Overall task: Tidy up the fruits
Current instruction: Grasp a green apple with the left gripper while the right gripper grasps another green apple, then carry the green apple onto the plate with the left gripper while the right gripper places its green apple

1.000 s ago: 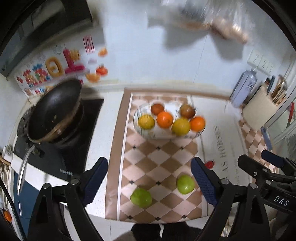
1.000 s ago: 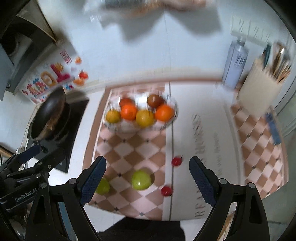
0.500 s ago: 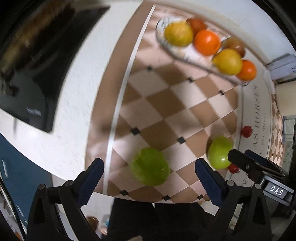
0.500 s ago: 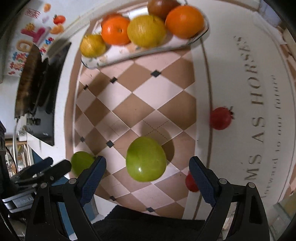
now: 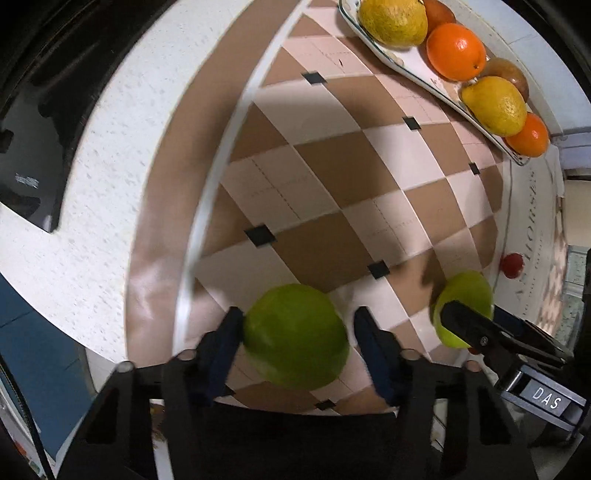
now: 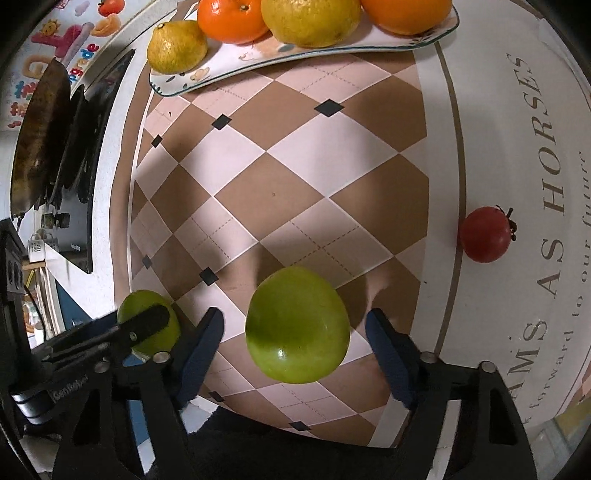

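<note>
Checkered mat point(image 6: 295, 177) on white counter point(image 5: 110, 192), both tongs closing around green fruits, not yet pinching

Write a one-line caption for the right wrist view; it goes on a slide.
Right gripper closing around a green fruit on the checkered mat, pads not yet touching.

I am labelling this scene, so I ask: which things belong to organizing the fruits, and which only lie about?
Job: left apple, right apple, tomato, plate, oranges, lemons.
Lying about: pan, stove, wall stickers.
</note>
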